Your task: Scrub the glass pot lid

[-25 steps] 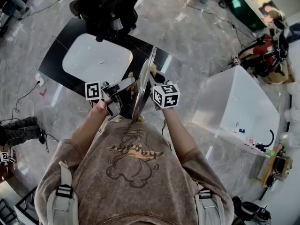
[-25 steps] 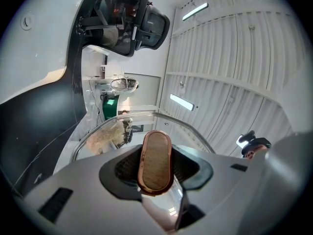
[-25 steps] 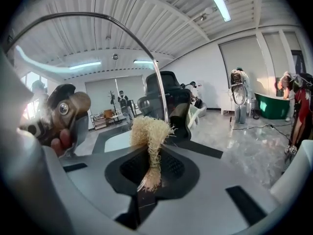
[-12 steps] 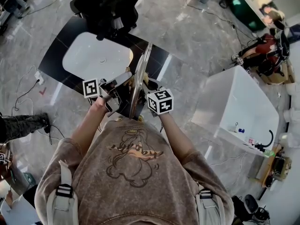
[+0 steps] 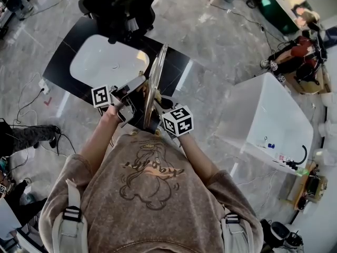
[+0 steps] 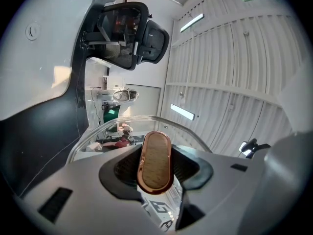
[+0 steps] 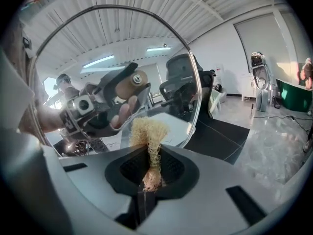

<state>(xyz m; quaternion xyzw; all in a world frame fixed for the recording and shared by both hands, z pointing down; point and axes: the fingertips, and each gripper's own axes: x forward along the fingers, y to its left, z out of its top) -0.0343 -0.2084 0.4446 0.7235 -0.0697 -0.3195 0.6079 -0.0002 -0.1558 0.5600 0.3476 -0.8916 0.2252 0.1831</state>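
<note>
The glass pot lid (image 5: 155, 83) stands on edge in front of the person, above the black counter. My left gripper (image 5: 138, 90) is shut on the lid's knob (image 6: 155, 160), a brown oval with a copper rim that fills the gap between the jaws. In the left gripper view the lid's rim (image 6: 112, 124) curves behind the knob. My right gripper (image 7: 151, 166) is shut on a tuft of tan fibrous scrubber (image 7: 148, 133), whose tip touches the glass of the lid (image 7: 98, 48). Through the glass I see the knob (image 7: 134, 80) and the left gripper holding it.
A white sink basin (image 5: 108, 62) sits in the black counter (image 5: 68, 51) just beyond the lid. A black chair (image 5: 118, 9) stands behind the sink. A large white box (image 5: 268, 117) is on the floor to the right, with cables and gear around it.
My right gripper with the scrubber has slid along the lid toward the person's body. The lid and my left gripper have shifted slightly left and away.
</note>
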